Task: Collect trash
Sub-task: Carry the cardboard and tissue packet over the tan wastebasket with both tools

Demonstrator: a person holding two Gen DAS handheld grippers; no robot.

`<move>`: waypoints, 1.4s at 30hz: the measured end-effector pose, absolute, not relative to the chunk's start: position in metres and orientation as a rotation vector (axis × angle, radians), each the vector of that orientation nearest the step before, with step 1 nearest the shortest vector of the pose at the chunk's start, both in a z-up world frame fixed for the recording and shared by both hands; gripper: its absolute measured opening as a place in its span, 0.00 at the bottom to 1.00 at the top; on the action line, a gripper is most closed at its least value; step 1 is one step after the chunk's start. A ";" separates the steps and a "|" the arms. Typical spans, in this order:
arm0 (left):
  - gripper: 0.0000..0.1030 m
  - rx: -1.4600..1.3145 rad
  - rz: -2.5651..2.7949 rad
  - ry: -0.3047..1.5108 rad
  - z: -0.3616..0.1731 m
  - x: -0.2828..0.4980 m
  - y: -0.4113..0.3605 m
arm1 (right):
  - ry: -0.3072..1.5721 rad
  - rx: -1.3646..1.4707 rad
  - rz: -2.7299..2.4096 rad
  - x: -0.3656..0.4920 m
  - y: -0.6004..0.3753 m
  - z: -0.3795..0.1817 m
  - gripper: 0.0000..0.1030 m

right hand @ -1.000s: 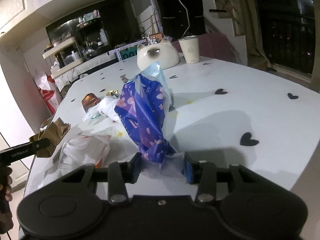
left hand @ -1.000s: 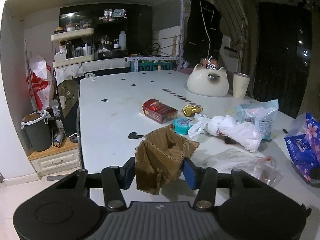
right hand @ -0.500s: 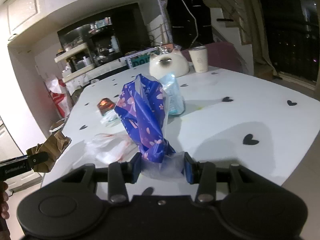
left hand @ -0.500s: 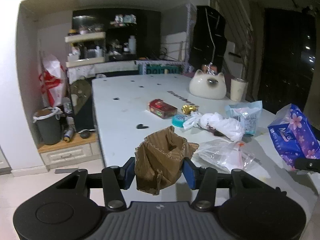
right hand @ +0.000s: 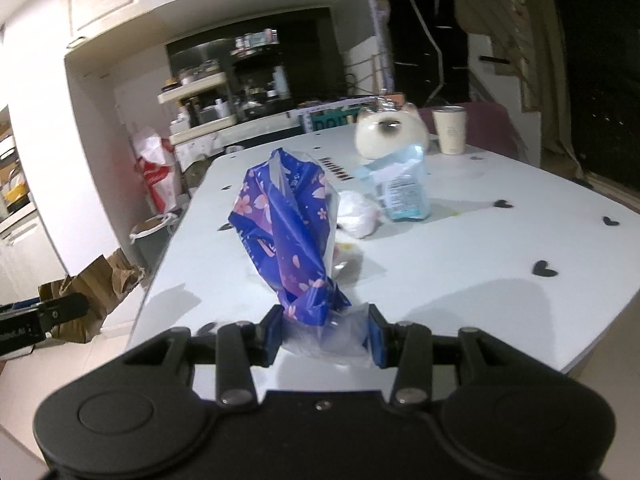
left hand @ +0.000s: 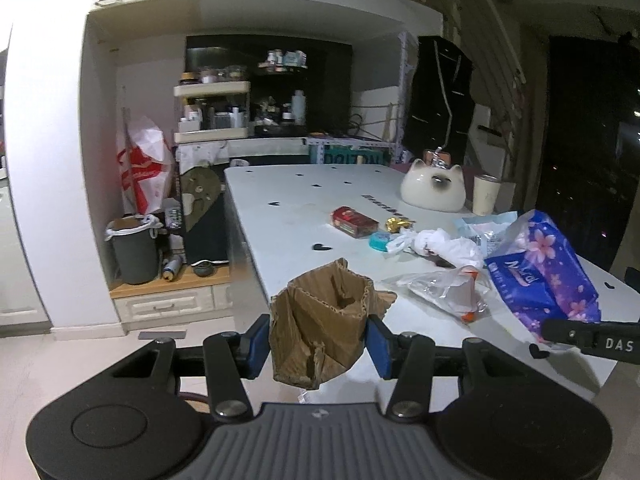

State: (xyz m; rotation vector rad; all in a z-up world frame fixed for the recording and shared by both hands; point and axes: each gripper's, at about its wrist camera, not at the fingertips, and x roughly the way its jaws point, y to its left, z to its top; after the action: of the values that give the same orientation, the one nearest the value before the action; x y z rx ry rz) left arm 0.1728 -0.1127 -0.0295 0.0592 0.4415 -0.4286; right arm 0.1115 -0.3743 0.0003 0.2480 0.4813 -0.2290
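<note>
Left gripper (left hand: 318,342): blue pads pressed on both sides of a crumpled brown cardboard piece (left hand: 324,332), which stands up between the jaws, open end upward. It is held off the near left corner of the white table (left hand: 280,208), partly over the floor.

Right gripper (right hand: 323,336): jaws closed on the twisted clear neck of a purple flowered plastic bag (right hand: 286,236); the bag rises upright from the pads, above the near edge of the table.

Left over on the table, near its right edge in the left wrist view: a clear plastic bag with orange trim (left hand: 448,290) nearest the near edge, a white crumpled bag (left hand: 440,242) behind it, a teal round lid (left hand: 378,241), a gold wrapper (left hand: 396,223), a red box (left hand: 354,221), a pale blue packet (left hand: 486,232). Toward the far right corner stand a cat-shaped ceramic holder (left hand: 432,190) and a cream cup (left hand: 486,195).

Left wrist view only: the dark lined trash bin (left hand: 134,250) in full on the low wooden step past the table's left edge, spray can beside it; also the red box, lid, gold wrapper.

Right wrist view only: the cardboard seen from the side, hanging out left of the table; the table's right half with its black heart marks. The bin shows there only in part (right hand: 154,236). That view is somewhat blurred.
</note>
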 end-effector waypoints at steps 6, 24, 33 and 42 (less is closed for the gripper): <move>0.49 0.026 -0.372 0.427 -0.028 0.159 -0.082 | 0.479 0.209 -0.156 0.116 -0.341 0.006 0.41; 0.49 -0.041 -0.132 0.490 -0.042 0.181 0.035 | 0.602 0.088 0.113 0.204 -0.203 -0.002 0.39; 0.49 -0.046 -0.075 0.601 -0.063 0.230 0.062 | 0.754 0.053 0.167 0.271 -0.156 -0.031 0.38; 0.49 -0.056 -0.059 0.786 -0.114 0.293 0.067 | 0.976 0.028 0.148 0.346 -0.129 -0.087 0.37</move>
State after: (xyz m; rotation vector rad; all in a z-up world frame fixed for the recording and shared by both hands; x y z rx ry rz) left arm 0.2934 0.0666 -0.1138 -0.0562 0.7862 -0.0595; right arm 0.3457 -0.1287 -0.0871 0.0279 0.9756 0.1485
